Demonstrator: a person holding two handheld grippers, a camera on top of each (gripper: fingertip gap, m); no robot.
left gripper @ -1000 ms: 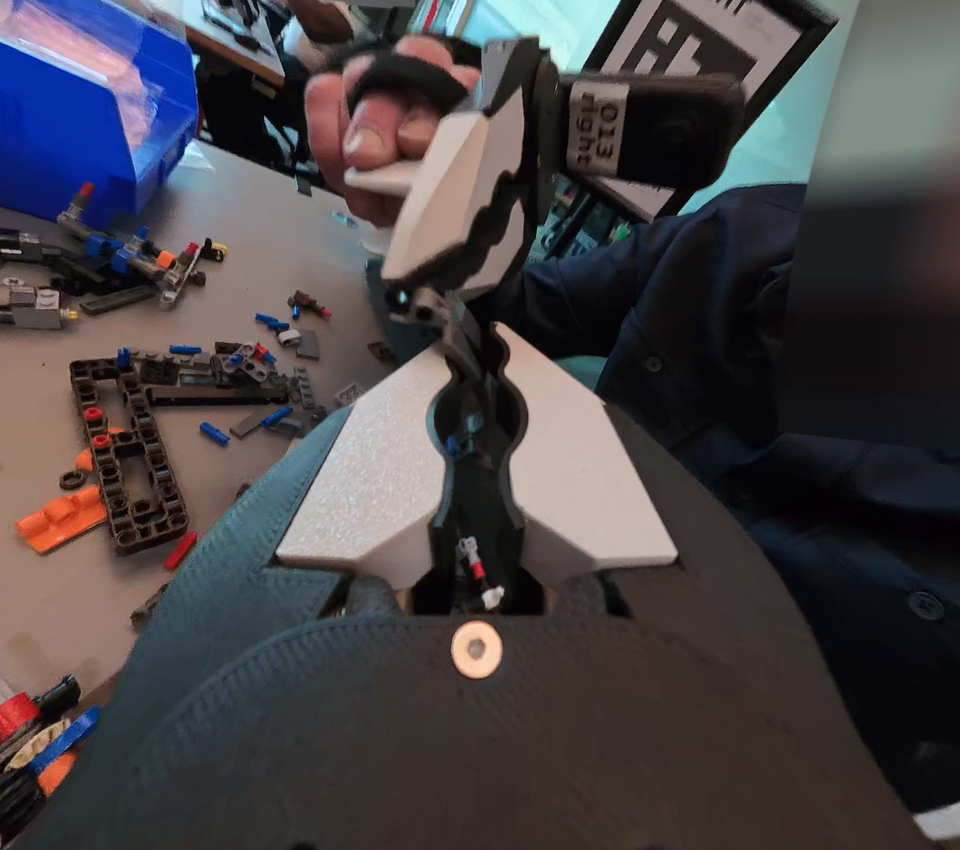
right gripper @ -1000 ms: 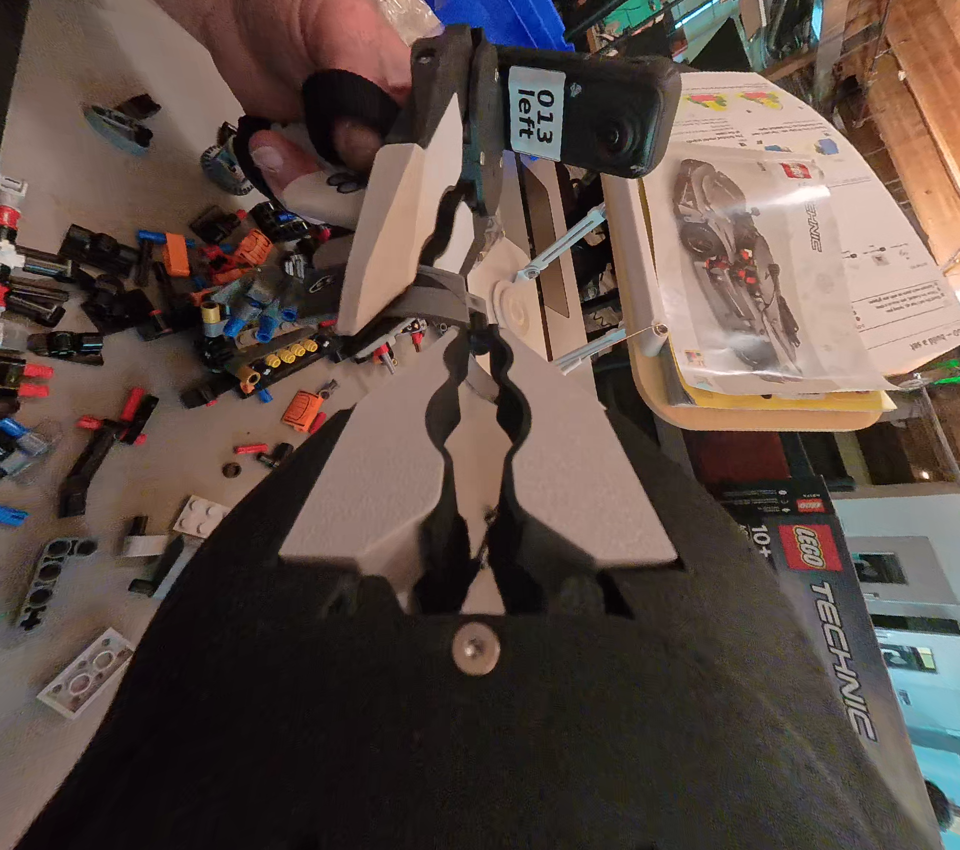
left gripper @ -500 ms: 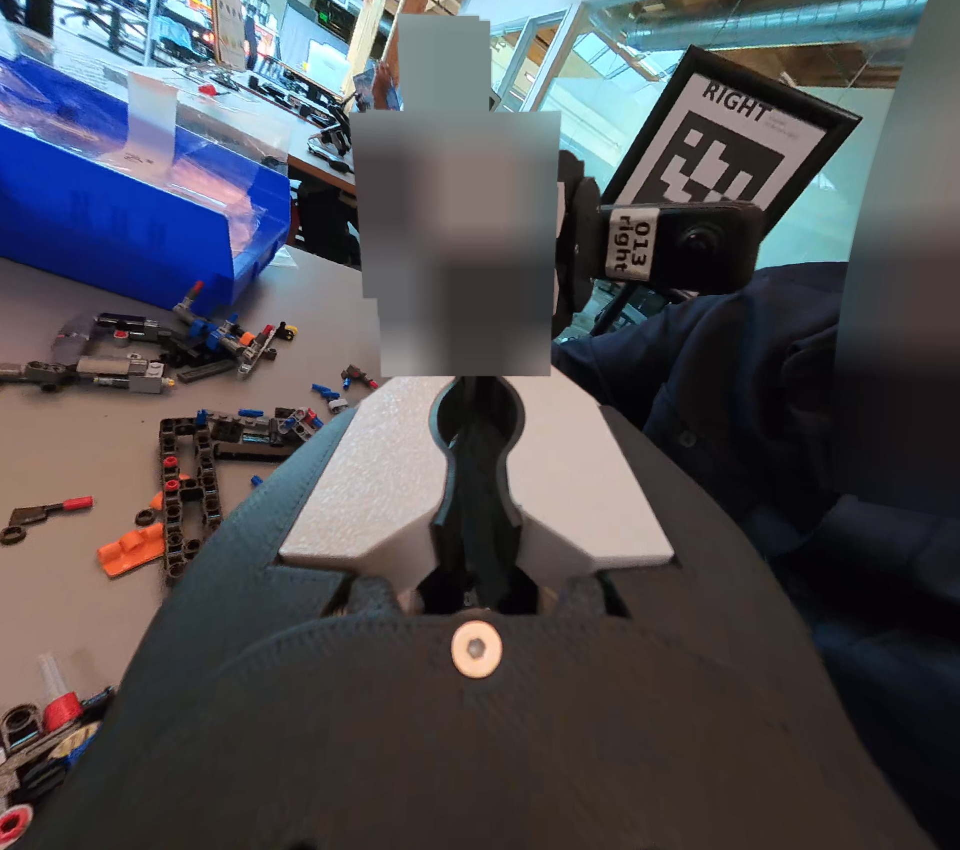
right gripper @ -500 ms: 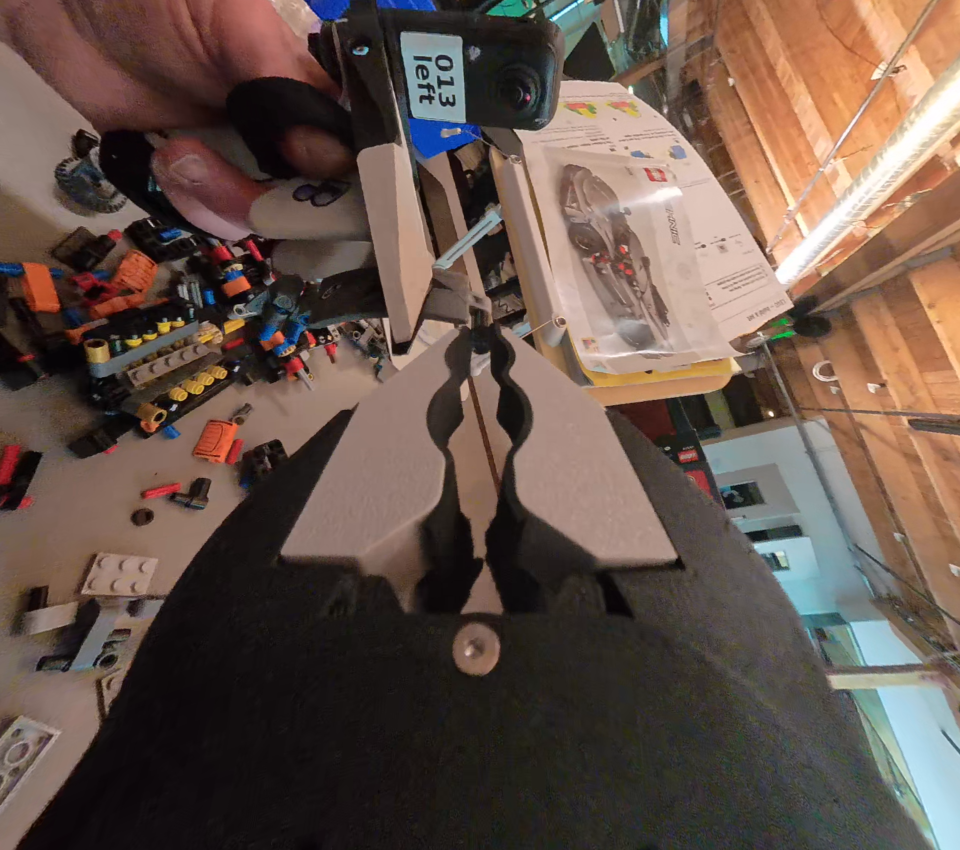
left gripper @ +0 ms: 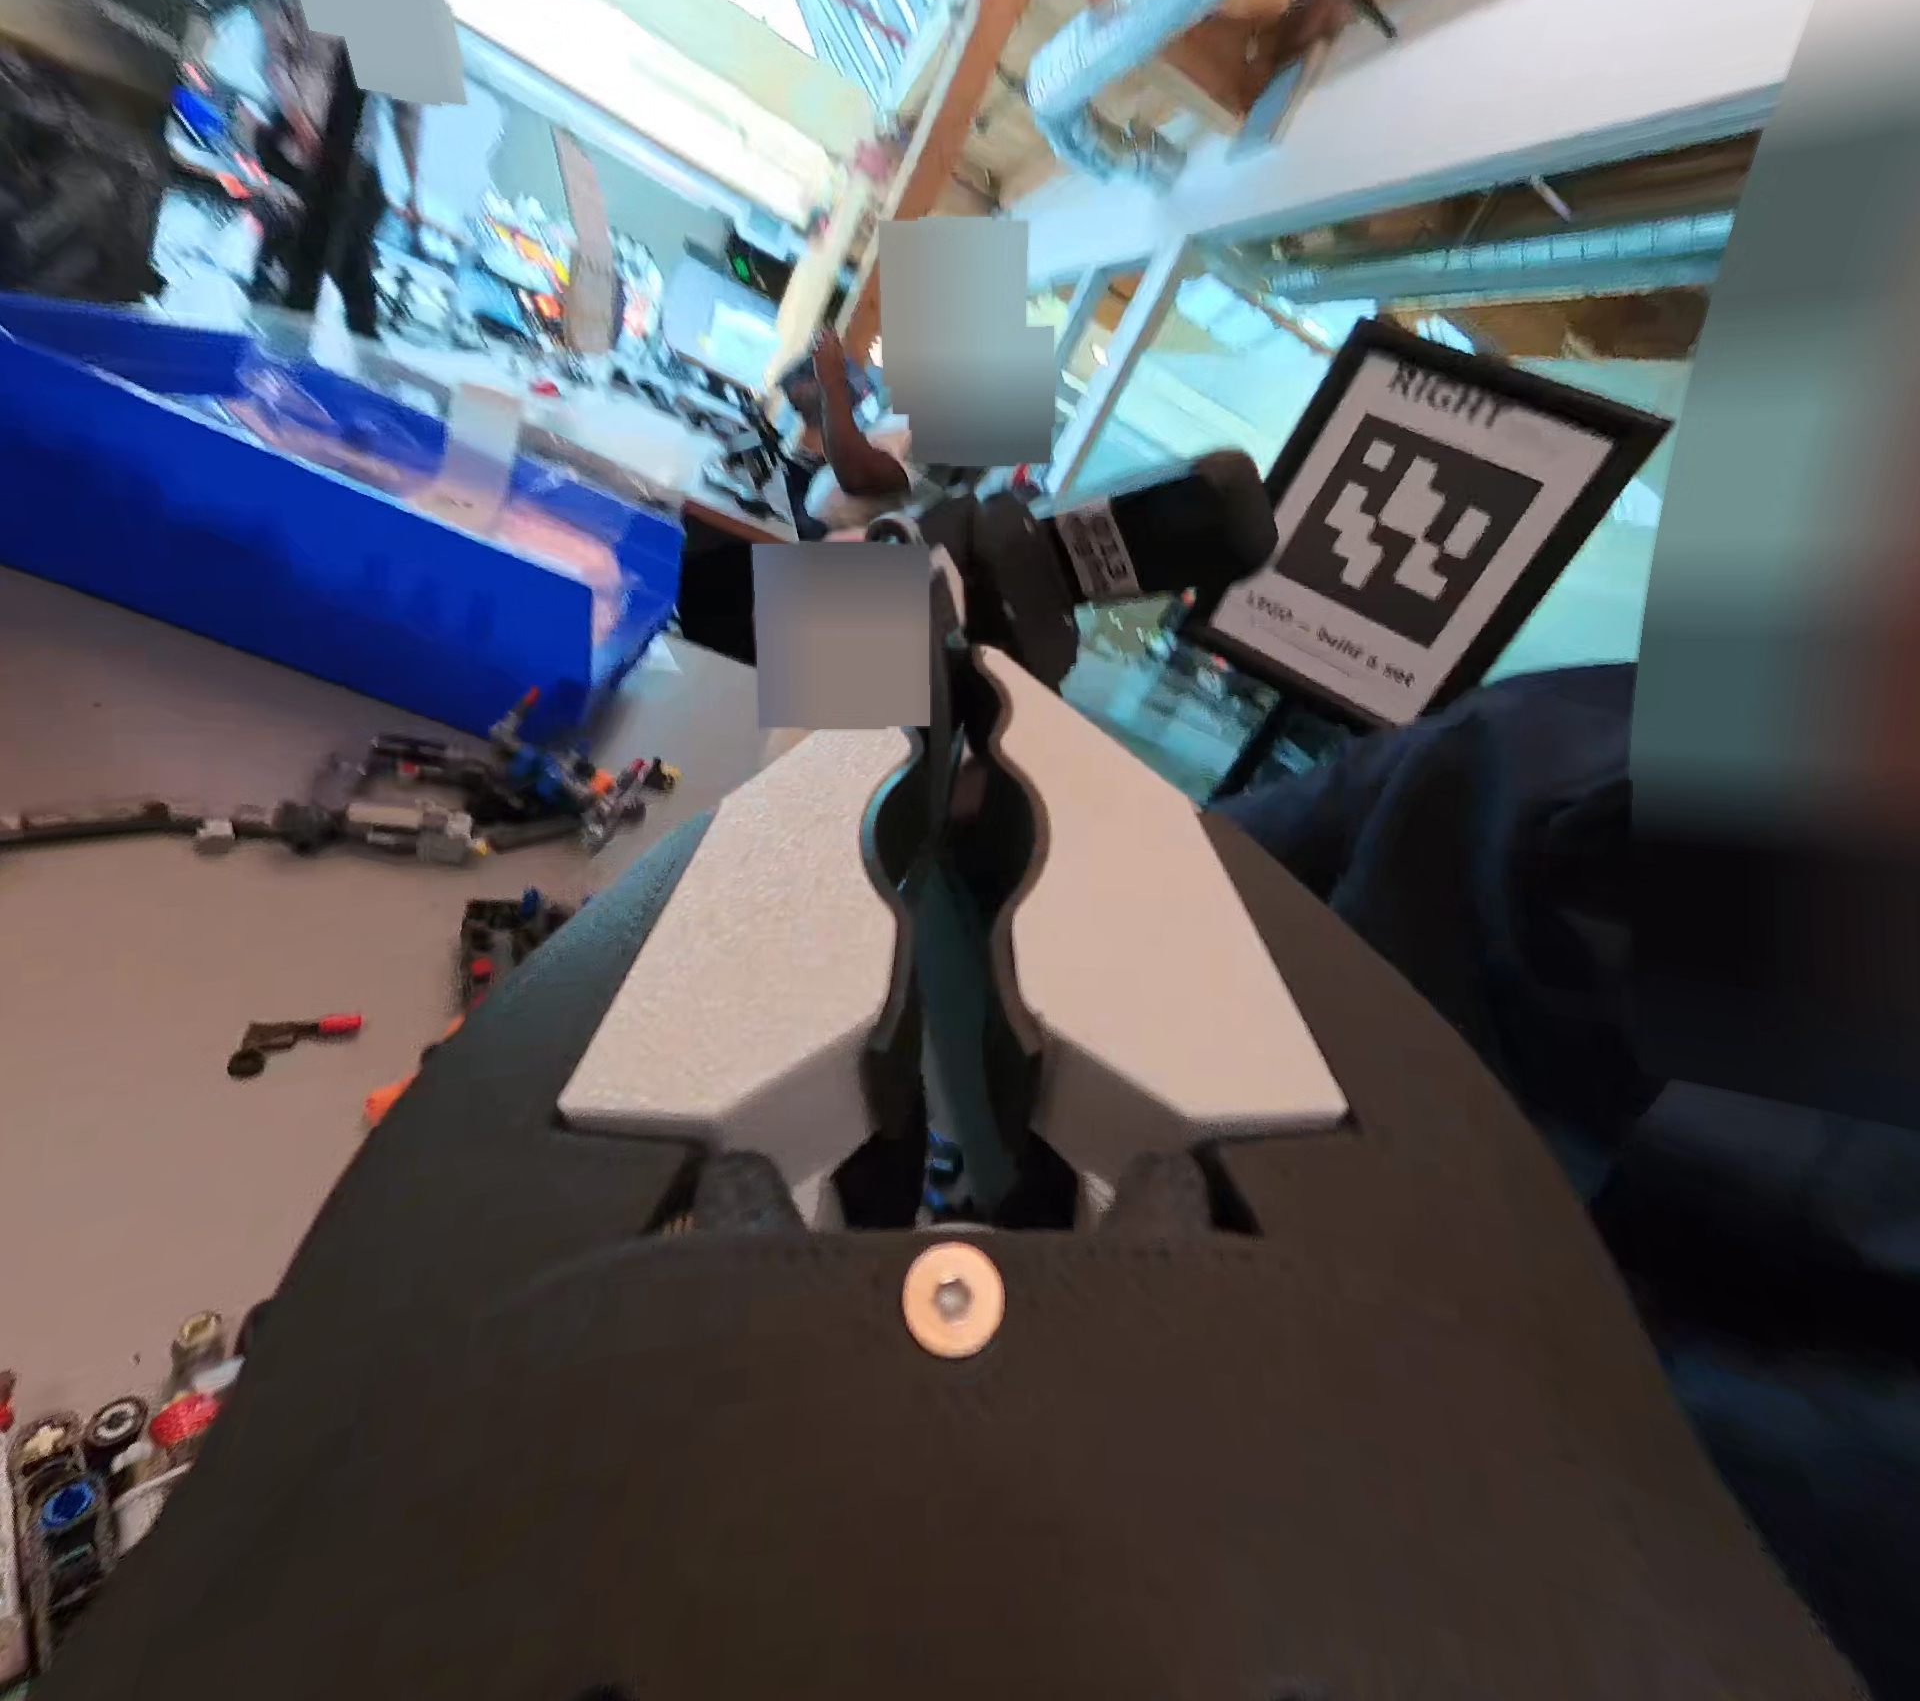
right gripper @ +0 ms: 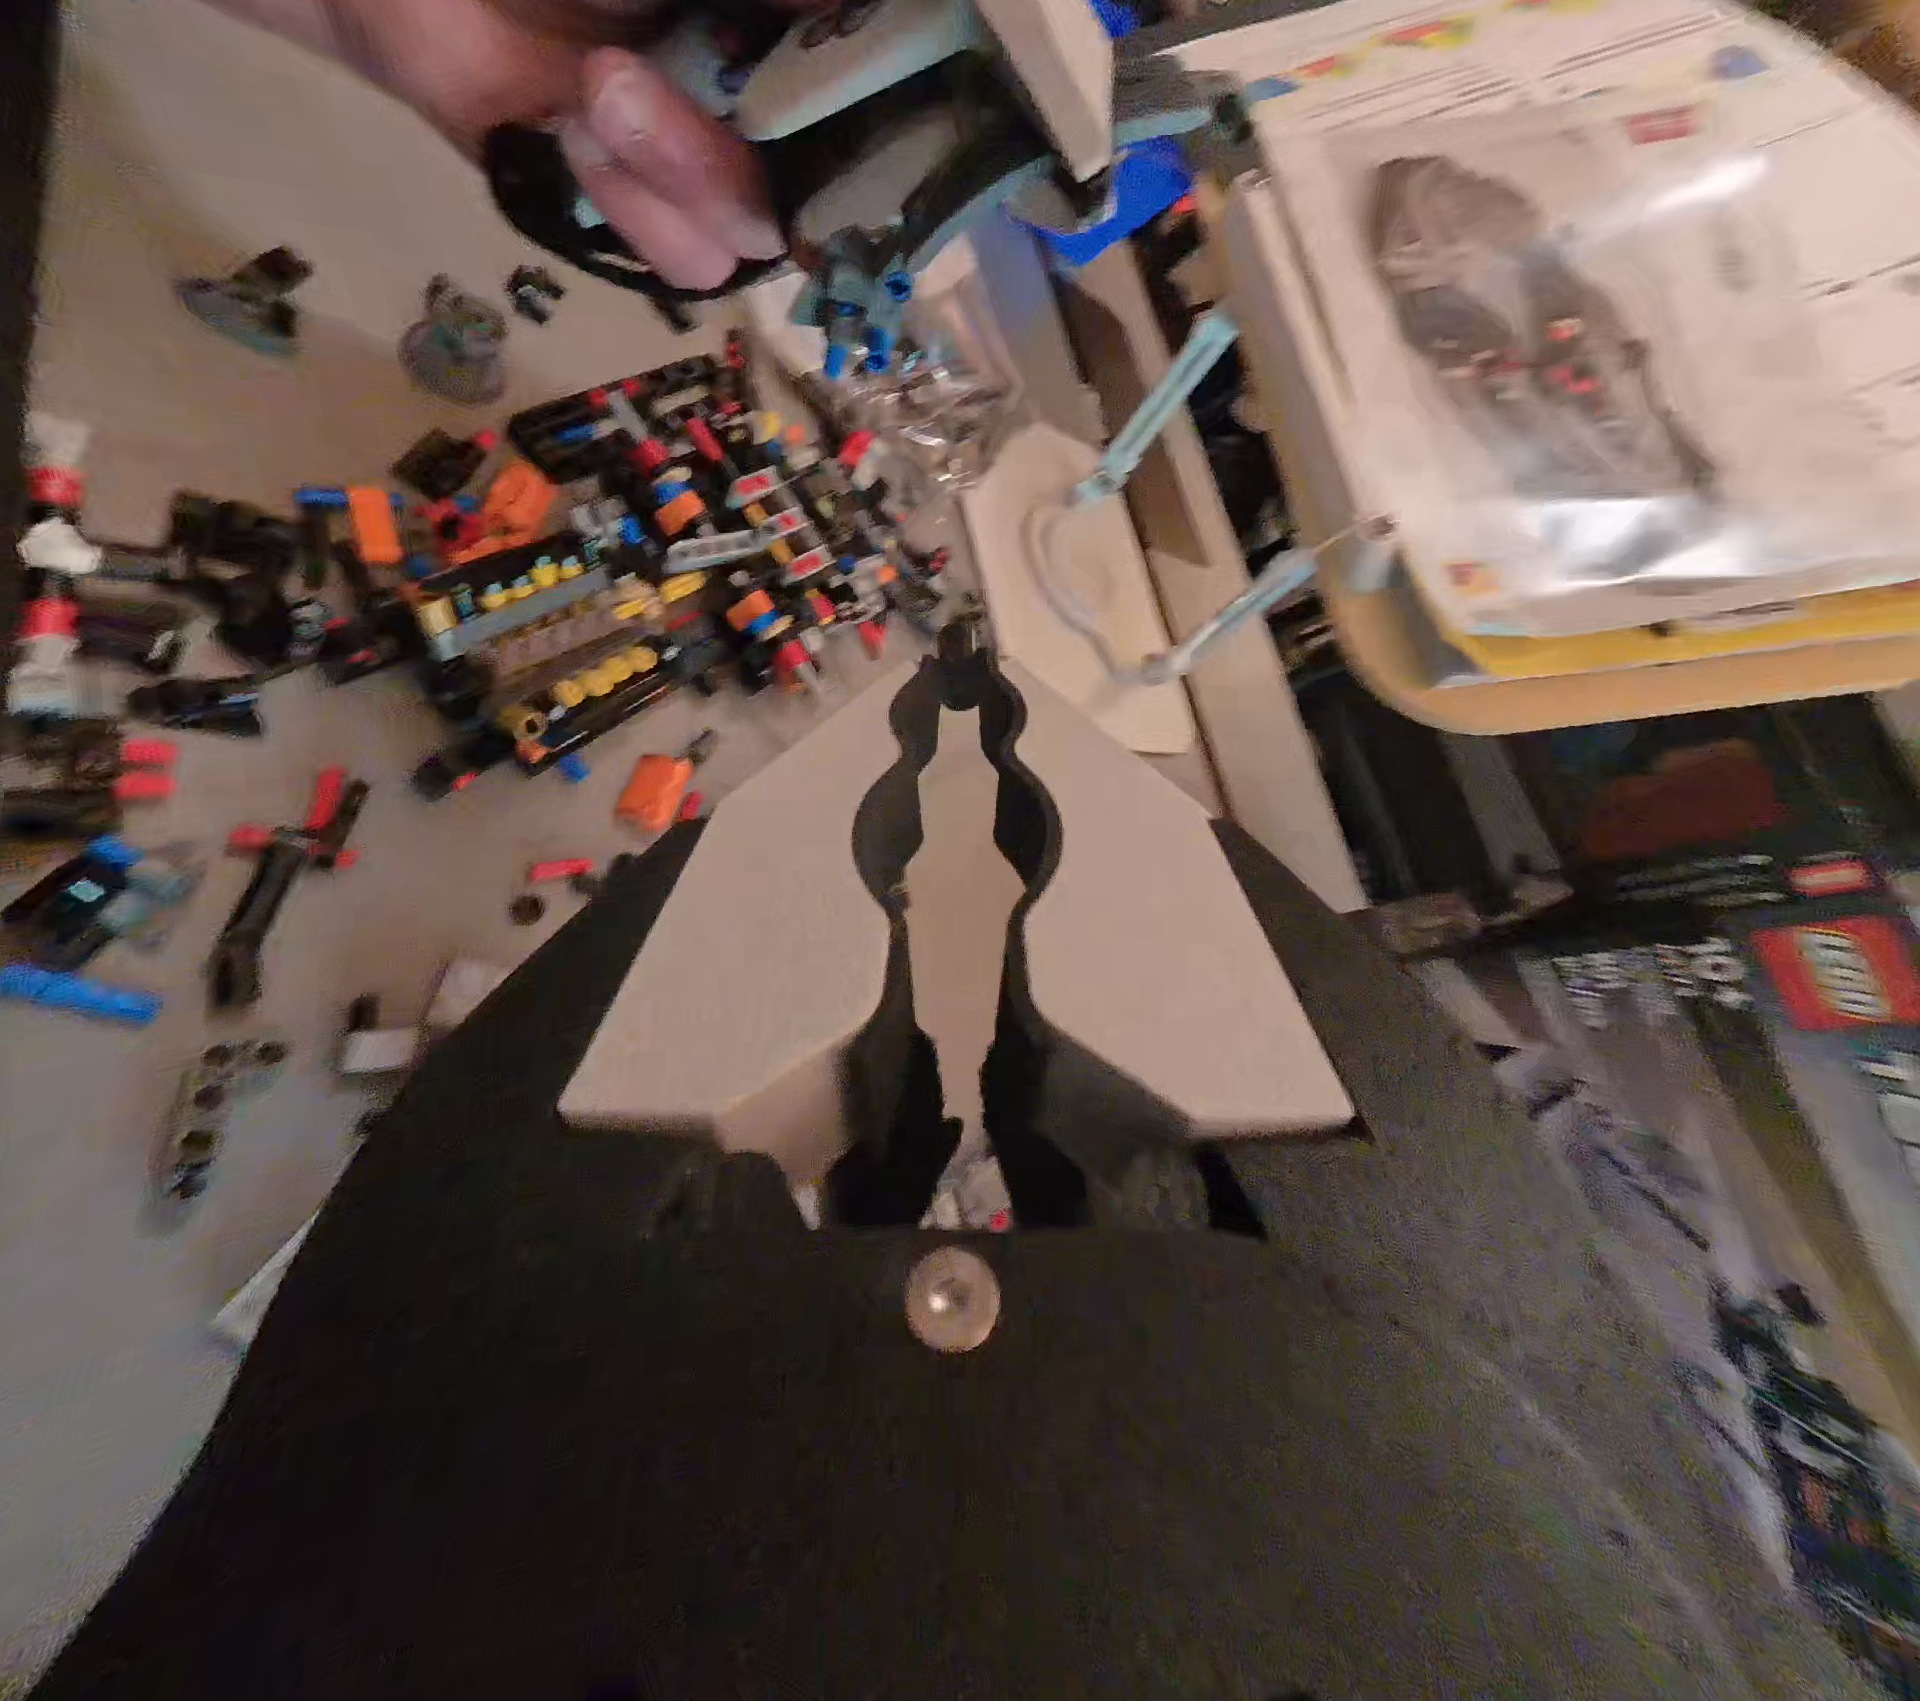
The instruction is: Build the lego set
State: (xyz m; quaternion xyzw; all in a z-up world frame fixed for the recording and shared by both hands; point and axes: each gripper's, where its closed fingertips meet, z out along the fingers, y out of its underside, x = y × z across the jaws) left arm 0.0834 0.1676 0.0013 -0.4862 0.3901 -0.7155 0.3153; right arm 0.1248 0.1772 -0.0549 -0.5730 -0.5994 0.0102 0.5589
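lego sub-assembly (right gripper: 862, 280) hangs pinched under the left gripper (right gripper: 1081, 176), up-left of the right gripper (right gripper: 961, 664), which nips a small dark piece (right gripper: 958, 649).

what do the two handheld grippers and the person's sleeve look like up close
Each gripper, left gripper and right gripper, has a black textured body, pale wedge-shaped fingers with wavy black inner edges, and a silver screw. The sleeve is dark navy.
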